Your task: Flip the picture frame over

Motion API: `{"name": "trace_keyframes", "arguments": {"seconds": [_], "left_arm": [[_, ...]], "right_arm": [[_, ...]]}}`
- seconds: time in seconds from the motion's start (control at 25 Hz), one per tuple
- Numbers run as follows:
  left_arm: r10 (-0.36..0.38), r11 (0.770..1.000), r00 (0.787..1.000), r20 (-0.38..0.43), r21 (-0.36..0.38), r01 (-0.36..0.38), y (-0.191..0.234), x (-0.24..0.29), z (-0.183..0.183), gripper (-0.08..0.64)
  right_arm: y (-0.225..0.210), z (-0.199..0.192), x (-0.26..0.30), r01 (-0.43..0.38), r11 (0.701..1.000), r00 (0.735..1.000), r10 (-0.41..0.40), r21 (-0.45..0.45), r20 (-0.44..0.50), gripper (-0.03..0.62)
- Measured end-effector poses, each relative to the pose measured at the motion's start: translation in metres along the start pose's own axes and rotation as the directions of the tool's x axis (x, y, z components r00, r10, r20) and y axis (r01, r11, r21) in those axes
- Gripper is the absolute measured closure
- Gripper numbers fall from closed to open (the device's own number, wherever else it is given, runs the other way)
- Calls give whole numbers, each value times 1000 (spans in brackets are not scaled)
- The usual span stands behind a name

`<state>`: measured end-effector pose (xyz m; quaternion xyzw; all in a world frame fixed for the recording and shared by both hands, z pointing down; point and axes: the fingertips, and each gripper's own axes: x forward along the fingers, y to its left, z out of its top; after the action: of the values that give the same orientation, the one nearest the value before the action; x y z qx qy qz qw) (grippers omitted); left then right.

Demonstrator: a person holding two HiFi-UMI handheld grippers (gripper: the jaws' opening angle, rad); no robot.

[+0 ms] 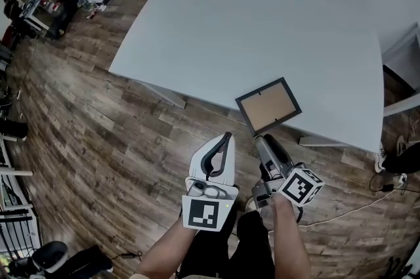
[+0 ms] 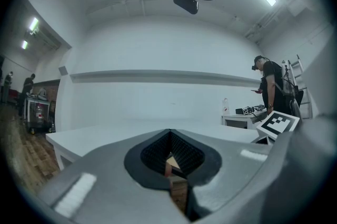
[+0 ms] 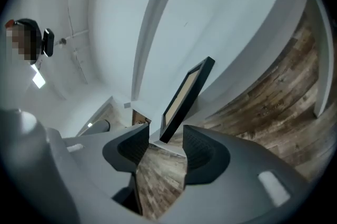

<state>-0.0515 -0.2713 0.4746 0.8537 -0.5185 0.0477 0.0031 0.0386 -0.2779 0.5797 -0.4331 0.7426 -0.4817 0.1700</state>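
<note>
The picture frame [image 1: 269, 105] has a black rim and lies flat on the white table [image 1: 249, 21], brown backing up, near the front edge. Its near corner juts slightly past that edge. My right gripper [image 1: 260, 138] is just below that corner, over the floor. In the right gripper view the frame [image 3: 184, 97] shows edge-on beyond the right gripper [image 3: 165, 141]. This gripper is open, and its pads do not touch the frame. My left gripper [image 1: 227, 136] is beside it to the left, also short of the table, with nothing visibly gripped. In its own view the left gripper [image 2: 169, 165] has its jaws together.
Wood-plank floor [image 1: 98, 140] lies under both grippers in front of the table. A person [image 2: 271, 86] stands by a small side table [image 2: 245, 115] at the far right. A cart [image 2: 37, 112] and other gear stand at the room's far left.
</note>
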Motion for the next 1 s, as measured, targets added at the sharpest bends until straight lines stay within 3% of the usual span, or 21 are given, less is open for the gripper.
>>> {"name": "trace_keyframes", "arguments": {"seconds": [0.16, 0.4, 0.68, 1.0], "left_arm": [[-3, 1000, 1000, -3, 3, 3, -1, 1, 0, 560], [-4, 1000, 1000, -6, 10, 4, 0, 4, -2, 560], [1, 1000, 1000, -11, 7, 0, 1, 3, -3, 560], [8, 1000, 1000, -27, -14, -8, 3, 2, -8, 560]], "right_arm": [[7, 11, 6, -121, 986, 990, 111, 118, 81, 362], [-12, 16, 11, -168, 946, 978, 123, 279, 170, 362], [-14, 12, 21, -206, 925, 969, 148, 319, 198, 381], [-11, 10, 27, -203, 935, 969, 148, 292, 198, 480]]}}
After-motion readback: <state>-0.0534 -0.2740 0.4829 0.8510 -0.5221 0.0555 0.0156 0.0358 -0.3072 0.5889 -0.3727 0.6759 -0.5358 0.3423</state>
